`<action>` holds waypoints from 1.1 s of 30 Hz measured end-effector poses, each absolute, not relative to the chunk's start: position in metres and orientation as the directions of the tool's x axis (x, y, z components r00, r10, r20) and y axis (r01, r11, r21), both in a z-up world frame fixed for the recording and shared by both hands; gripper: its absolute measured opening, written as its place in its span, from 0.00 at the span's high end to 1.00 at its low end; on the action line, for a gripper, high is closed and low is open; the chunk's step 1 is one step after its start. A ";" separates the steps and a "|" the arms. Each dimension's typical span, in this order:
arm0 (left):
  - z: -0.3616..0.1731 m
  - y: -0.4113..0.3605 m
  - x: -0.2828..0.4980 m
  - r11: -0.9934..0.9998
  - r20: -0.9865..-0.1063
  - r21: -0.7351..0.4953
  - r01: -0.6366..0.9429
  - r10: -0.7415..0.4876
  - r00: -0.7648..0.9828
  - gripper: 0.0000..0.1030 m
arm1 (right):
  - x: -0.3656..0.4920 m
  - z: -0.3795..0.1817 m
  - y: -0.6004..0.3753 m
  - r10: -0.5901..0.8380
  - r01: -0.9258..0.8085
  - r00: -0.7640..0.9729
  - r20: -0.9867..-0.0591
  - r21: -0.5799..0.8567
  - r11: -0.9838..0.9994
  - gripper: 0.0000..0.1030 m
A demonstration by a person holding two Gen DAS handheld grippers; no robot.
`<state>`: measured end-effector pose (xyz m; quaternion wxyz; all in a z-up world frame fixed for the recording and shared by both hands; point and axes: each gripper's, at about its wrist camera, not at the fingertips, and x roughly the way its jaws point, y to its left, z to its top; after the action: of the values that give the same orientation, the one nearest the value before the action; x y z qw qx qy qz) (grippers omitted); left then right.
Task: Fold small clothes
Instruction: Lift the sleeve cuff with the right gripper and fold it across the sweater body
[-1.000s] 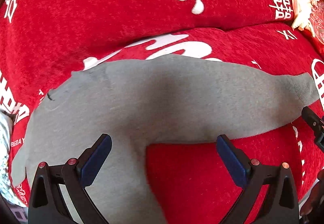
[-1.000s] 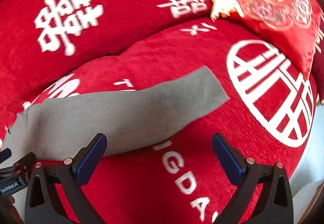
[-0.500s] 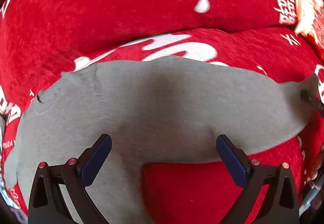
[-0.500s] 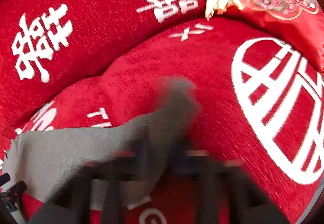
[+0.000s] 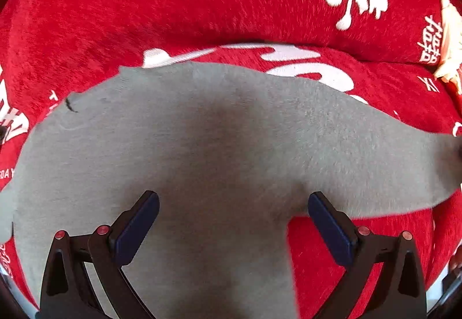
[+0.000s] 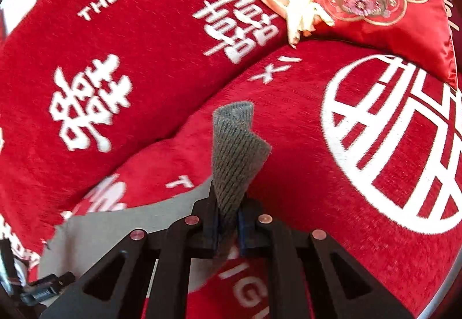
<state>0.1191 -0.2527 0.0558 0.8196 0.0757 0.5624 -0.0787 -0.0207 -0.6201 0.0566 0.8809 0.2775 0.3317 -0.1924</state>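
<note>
The soft grey knit garment (image 5: 231,151) lies flat on the red sofa cover (image 6: 144,30), unfolded. The right gripper (image 6: 228,228) pinches its ribbed cuff (image 6: 235,151); the left gripper (image 5: 232,218) is spread wide above it. All folds remain.

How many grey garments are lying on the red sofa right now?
1. The grey garment lies spread on the red sofa seat under the left gripper; the right gripper pinches its ribbed cuff. Others may lie out of view.
</note>
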 end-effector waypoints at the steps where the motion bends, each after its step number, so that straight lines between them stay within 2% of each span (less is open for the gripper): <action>1: 0.059 -0.246 0.117 0.976 -0.932 0.037 0.213 -0.043 0.359 0.00 | -0.021 0.062 -0.615 -0.150 0.514 0.713 -0.685 0.366 0.776 0.90; 7: 0.066 -0.185 0.102 0.987 -0.937 0.004 0.159 -0.052 0.345 0.00 | -0.025 0.095 -0.573 -0.097 0.460 0.756 -0.648 0.420 0.782 0.90; 19: 0.080 -0.085 0.073 0.996 -0.932 -0.031 0.082 -0.058 0.358 0.00 | 0.002 0.153 -0.430 -0.047 0.324 0.784 -0.620 0.343 0.882 0.90; 33: 0.100 0.033 0.060 0.990 -0.917 -0.135 -0.039 -0.110 0.384 0.00 | 0.045 0.177 -0.258 0.045 0.155 0.788 -0.614 0.269 0.951 0.90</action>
<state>0.0604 0.0330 0.0998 0.8291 -0.0671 0.5546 -0.0215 0.0450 -0.2578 0.1773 0.9328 0.1543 0.3242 -0.0296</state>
